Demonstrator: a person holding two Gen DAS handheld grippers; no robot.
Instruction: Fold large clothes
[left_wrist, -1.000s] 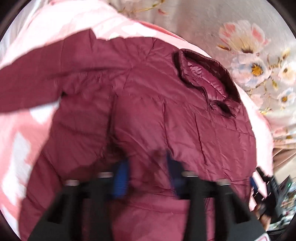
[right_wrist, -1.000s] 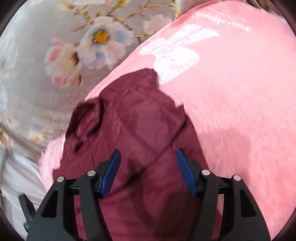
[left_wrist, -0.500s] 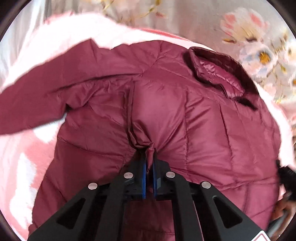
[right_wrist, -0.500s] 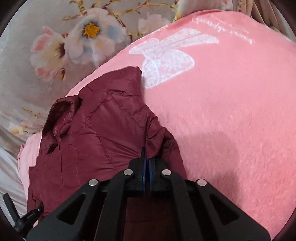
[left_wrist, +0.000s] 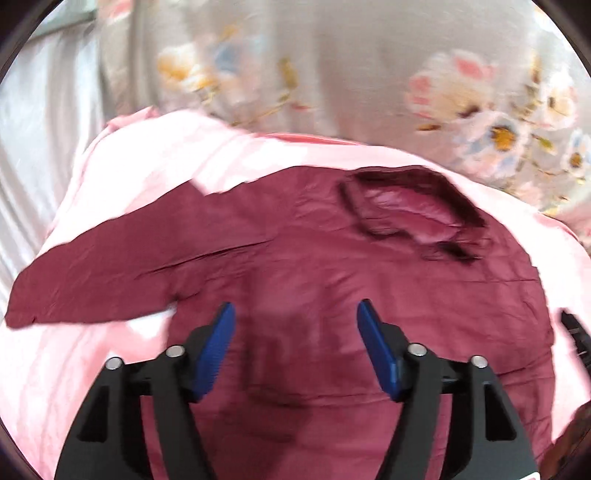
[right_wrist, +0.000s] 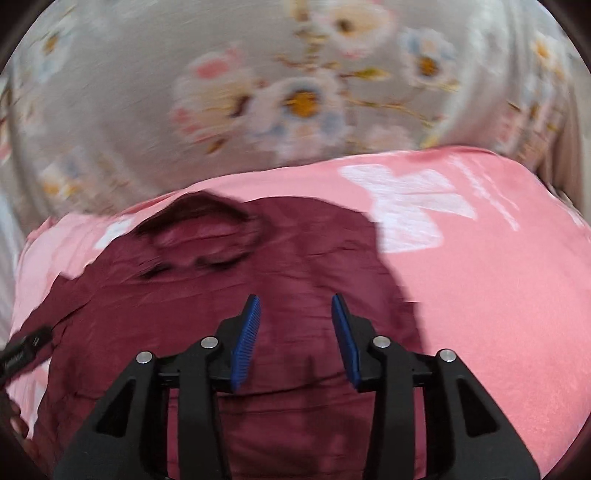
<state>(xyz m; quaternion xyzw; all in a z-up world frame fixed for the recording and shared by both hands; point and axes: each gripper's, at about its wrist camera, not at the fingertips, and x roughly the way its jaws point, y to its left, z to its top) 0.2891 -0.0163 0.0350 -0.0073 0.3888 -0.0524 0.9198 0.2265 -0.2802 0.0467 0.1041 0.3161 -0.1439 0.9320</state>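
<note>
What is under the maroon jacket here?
The maroon jacket lies spread on a pink blanket with white prints, which shows around its edges. Whatever the blanket carries directly beneath the jacket is covered.

Maroon jacket on a pink blanket

A pink blanket (right_wrist: 498, 295) with white bow-like prints, blurred here, covers the surface; a grey floral sheet (right_wrist: 110, 110) lies beyond it. The maroon jacket (left_wrist: 332, 266) lies spread directly on the blanket, one sleeve (left_wrist: 92, 280) stretched leftward.

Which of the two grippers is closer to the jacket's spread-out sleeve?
Left. The left gripper hovers just beside the sleeve of the maroon jacket; the right gripper sits over the jacket's opposite side.
</note>
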